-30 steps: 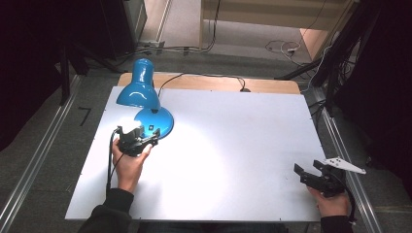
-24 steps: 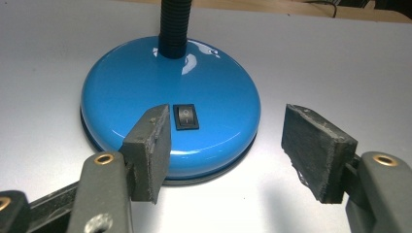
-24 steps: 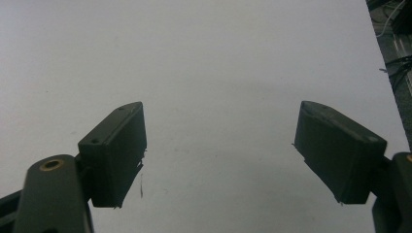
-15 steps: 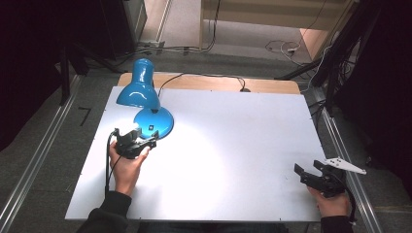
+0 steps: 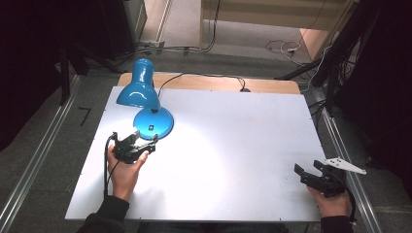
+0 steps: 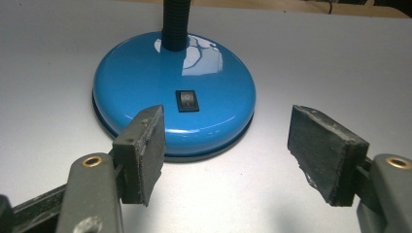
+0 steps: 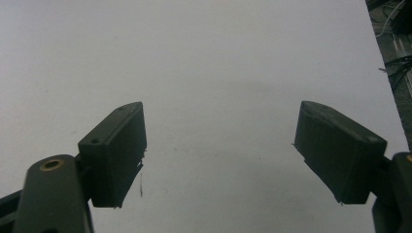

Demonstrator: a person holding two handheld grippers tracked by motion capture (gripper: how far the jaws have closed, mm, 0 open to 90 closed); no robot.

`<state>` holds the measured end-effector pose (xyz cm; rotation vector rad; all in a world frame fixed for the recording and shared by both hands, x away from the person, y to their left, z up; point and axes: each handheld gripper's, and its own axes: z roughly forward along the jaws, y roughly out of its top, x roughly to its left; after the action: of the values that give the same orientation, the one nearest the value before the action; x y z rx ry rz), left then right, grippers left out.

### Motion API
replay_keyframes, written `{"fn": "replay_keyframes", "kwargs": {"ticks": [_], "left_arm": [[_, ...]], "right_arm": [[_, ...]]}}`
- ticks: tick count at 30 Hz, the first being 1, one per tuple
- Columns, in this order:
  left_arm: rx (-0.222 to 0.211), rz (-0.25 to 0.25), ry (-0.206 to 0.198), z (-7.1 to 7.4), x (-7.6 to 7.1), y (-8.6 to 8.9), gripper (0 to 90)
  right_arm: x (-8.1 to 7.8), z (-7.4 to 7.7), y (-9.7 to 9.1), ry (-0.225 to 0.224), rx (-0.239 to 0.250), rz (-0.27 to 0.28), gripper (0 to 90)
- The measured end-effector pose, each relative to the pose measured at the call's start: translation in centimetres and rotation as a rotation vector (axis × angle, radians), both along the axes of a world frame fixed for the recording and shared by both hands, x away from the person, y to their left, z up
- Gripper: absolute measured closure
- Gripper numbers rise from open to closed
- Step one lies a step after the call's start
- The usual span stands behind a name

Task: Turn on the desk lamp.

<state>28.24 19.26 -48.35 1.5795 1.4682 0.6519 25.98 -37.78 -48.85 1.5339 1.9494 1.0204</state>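
The left gripper (image 5: 145,141) has drawn back slightly from the lamp base (image 5: 153,123).

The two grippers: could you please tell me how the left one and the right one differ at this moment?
The left gripper sits by the lamp, jaws aimed at its base and switch; the right gripper sits near the table's right edge, facing bare surface. The right gripper carries a grey plate; none is visible on the left. Both are open and empty.

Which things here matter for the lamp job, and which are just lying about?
Likely in play:
blue desk lamp
its rocker switch
left gripper, open, aimed at the base

Probably idle:
right gripper, open over bare table
cables on the floor
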Motion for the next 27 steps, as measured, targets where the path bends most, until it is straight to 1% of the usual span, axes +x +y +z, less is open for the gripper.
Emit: {"fn": "replay_keyframes", "kwargs": {"ticks": [7,14,21,27], "left_arm": [[-0.003,0.005,-0.005,0.2,-0.6,0.2,30.7],[-0.006,0.008,0.004,0.3,-1.3,0.4,30.3],[-0.009,0.022,0.009,0.4,-2.4,1.0,29.3],[0.006,0.033,0.017,0.4,-3.8,1.5,29.3]], "right_arm": [[0.0,0.0,0.0,0.0,0.0,0.0,17.5],[0.0,0.0,0.0,-0.001,-0.002,0.002,17.5],[0.0,0.0,0.0,0.001,-0.002,0.0,17.5],[-0.1,0.0,0.0,0.001,-0.001,-0.002,17.5]]}}
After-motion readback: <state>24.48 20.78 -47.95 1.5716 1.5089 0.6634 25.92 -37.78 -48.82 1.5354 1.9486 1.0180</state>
